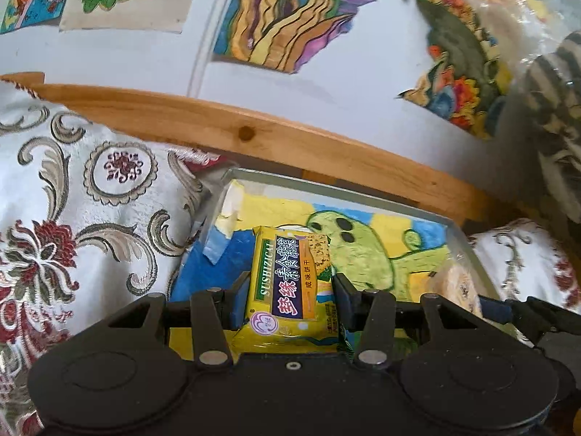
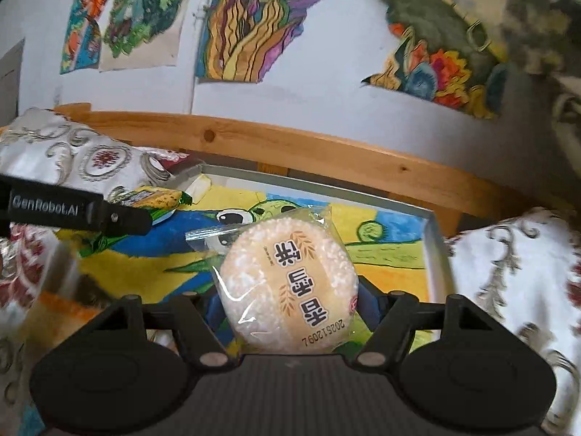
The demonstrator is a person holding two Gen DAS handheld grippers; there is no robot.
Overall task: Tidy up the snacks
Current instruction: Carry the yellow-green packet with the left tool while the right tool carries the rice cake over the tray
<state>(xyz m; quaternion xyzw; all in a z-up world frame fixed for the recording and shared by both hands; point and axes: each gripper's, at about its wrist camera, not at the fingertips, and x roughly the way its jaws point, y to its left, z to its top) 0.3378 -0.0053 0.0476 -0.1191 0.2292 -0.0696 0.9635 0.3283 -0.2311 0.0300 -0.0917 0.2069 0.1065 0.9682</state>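
Clamped between the two dark fingers of the left gripper [image 1: 288, 287] is a yellow biscuit packet [image 1: 288, 283] printed with "SUSHIZICAI" on a green side band; the jaws press on its long sides near the end closest to the camera, and the packet points away over a shallow tray [image 1: 326, 187]. Its far end lies over the blue patch of the tray's painted lining, near the tray's left wall, but whether it touches the lining cannot be told.

Held the same way, the right gripper [image 2: 288, 303] has closed its jaws on a round rice cracker in clear wrap [image 2: 288, 285], squeezed at its widest part, with the sealed end of the wrapper sticking out toward the tray's far left corner. It hangs over the middle of the tray [image 2: 434, 239], above a painted cartoon turtle.

From the right wrist view, the left gripper [image 2: 109, 216] reaches in from the left edge, marked "GenRobot.AI". Embroidered cushions [image 1: 72, 218] flank the tray on both sides, a wooden rail [image 1: 254, 134] runs just behind its far edge, and colourful drawings [image 1: 283, 14] hang on the wall above.
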